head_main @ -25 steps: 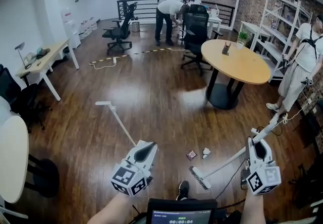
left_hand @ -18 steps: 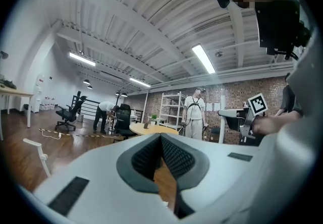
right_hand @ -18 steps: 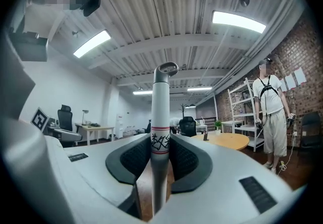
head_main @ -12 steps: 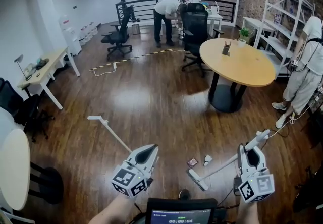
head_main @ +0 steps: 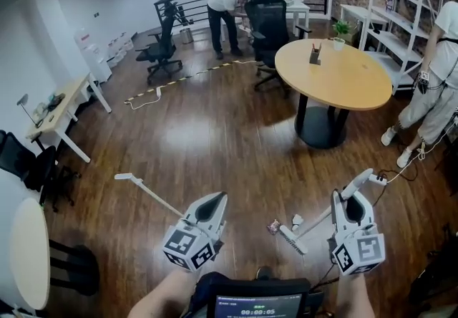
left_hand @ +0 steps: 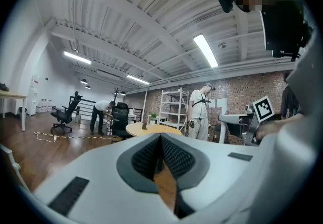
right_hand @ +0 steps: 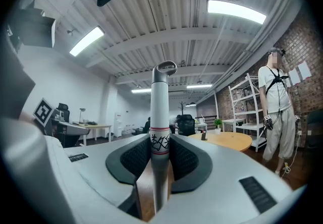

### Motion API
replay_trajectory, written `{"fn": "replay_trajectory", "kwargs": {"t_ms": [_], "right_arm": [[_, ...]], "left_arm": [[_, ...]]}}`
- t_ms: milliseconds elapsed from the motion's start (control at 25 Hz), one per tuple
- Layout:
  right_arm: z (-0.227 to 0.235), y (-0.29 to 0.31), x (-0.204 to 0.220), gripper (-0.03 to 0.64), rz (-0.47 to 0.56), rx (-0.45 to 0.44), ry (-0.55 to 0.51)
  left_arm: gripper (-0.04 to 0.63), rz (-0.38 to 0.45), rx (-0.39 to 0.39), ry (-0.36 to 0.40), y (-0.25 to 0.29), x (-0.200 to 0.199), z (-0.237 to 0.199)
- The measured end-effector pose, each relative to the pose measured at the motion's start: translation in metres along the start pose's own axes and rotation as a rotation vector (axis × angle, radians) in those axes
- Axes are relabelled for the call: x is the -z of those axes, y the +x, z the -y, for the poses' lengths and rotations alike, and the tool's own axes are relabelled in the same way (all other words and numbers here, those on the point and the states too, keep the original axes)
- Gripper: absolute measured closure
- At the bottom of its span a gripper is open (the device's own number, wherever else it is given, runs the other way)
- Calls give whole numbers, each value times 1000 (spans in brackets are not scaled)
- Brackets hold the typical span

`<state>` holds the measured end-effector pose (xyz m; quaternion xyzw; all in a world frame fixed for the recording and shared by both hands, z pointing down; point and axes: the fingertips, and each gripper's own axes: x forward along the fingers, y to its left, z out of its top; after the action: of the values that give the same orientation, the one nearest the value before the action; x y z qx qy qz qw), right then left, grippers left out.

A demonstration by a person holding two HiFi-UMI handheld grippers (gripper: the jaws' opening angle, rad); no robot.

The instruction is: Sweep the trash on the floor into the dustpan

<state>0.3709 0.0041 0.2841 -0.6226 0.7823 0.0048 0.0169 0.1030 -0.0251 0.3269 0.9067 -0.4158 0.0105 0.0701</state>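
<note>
A small reddish wrapper [head_main: 273, 226] and a white scrap [head_main: 296, 221] lie on the dark wood floor. The broom head [head_main: 291, 239] rests right beside them, its white handle [right_hand: 160, 112] slanting up to the right. My right gripper [head_main: 348, 206] [right_hand: 160, 148] is shut on that handle. My left gripper [head_main: 212, 207] [left_hand: 160, 140] has its jaws closed, and a thin white dustpan handle [head_main: 147, 193] runs from it up-left to a small end piece. The dustpan's pan is hidden below my arms.
A round wooden table [head_main: 356, 87] on a black pedestal stands ahead right, with a person [head_main: 438, 69] beyond it by white shelves. Black office chairs [head_main: 272, 23], a bent-over person [head_main: 224, 6], a desk [head_main: 56, 110] at left, a white table [head_main: 27, 256] and a floor cable [head_main: 398, 171] surround the spot.
The broom head has slid up and right until it is next to the two scraps. The dustpan handle's end has drifted left. The head camera has tilted further down.
</note>
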Motion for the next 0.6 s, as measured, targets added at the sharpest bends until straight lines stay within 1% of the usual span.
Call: {"fn": "replay_trajectory", "kwargs": {"t_ms": [120,200,360,600], "right_arm": [[24,19,12,492,-16,38,1],[35,32,22,492,-22,72,-8],[56,68,54,492,-41,139,-7],[82,121,120,494,-79,186,-13]], "left_arm": [[594,-22,18,5,29,2,-5],[594,-40,26,-4,44,11,-15],[594,-85,66,-7,80,38,-40],[594,-141,110,-17,135,89,-76]]}}
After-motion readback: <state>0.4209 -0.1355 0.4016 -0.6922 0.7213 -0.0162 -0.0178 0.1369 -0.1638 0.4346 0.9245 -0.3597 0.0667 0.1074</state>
